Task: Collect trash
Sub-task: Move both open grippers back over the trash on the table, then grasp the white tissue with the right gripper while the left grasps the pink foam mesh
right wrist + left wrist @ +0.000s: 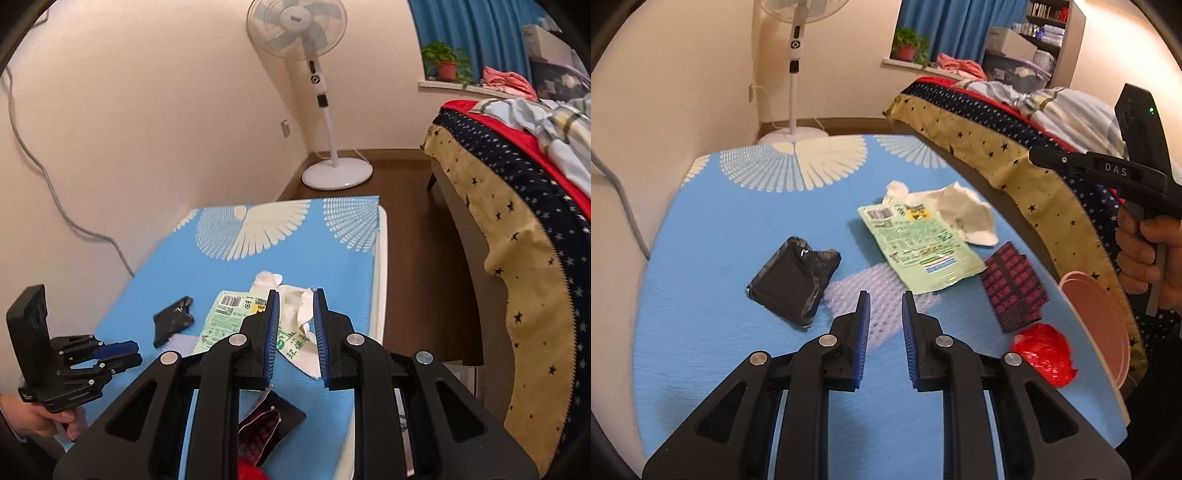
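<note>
White letters "DAS" stand on the black plastic body of the right gripper [1115, 170], at about two o'clock in the left wrist view. The flat pale-green plastic packet [919, 243] on the blue table carries a barcode and small print, too fine to read. In the right wrist view, the white crumpled wrapper [295, 339] between the fingers shows green Chinese characters "环保".

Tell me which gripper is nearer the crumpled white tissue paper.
Right. The right gripper hovers open directly over the crumpled white tissue paper; the left gripper, also open, sits farther back near the black folded packet.
</note>
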{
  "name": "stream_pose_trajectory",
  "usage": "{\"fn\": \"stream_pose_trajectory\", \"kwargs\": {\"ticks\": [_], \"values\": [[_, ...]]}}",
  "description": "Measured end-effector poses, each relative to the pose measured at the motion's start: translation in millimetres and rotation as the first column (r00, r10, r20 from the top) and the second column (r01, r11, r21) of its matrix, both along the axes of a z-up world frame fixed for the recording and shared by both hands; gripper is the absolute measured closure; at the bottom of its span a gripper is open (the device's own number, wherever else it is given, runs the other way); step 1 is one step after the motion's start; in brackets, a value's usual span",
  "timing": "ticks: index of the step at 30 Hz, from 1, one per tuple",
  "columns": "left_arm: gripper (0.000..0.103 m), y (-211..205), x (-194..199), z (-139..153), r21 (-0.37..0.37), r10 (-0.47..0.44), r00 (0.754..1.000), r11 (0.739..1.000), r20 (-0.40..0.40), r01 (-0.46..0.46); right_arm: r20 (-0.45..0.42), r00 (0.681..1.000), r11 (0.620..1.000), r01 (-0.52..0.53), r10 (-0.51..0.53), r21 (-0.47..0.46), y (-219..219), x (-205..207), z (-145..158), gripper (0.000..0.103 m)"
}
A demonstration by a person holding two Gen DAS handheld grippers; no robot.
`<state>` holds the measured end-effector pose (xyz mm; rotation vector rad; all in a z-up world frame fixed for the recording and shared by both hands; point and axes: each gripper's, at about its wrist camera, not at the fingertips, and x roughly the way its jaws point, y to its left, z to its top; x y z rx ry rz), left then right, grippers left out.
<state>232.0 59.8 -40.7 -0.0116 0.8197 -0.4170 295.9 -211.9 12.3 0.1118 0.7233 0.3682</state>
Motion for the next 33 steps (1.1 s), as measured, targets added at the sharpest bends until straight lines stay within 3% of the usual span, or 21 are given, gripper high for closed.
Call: {"fn": "stream_pose_trajectory", "kwargs": {"ticks": [4, 14, 24, 27, 30, 32, 33], "values": [[0.063, 2, 8, -9, -0.002, 0.023, 0.999, 1.0, -0.029, -0.023, -0.042, 0.999, 1.0, -0.004, 0.004, 0.004, 2, 14, -15, 0.079], [0.058, 7, 21, -30, -0.033, 0.058, 0.993, 0.998, -0.108, -0.062, -0.115, 0.993, 0.999, -0.013, 0.008, -0.044, 11, 36, -52, 0.077], [0.057, 1, 25, -40, 0.007, 0.058, 0.988, 0.998, -0.141, -0.058, -0.15, 0.989, 0.996, -0.034, 0.022, -0.078, 22, 44, -67, 0.077], [0.064, 1, 27, -40, 0.004, 0.057, 0.987, 0.998, -0.151, -0.057, -0.159, 0.987, 0.996, -0.039, 0.026, -0.084, 23, 45, -70, 0.079], [0.073, -1, 28, -37, 0.013, 0.054, 0.987, 0.999, -0.154, -0.053, -0.161, 0.986, 0.994, -0.05, 0.035, -0.093, 25, 44, -71, 0.09], [0.089, -1, 28, -35, 0.018, 0.055, 0.987, 0.998, -0.153, -0.053, -0.157, 0.987, 0.994, -0.055, 0.039, -0.096, 27, 42, -70, 0.092], [0.09, 0, 29, -33, 0.019, 0.056, 0.986, 0.998, -0.157, -0.054, -0.157, 0.987, 0.994, -0.057, 0.042, -0.091, 27, 42, -68, 0.093]]}}
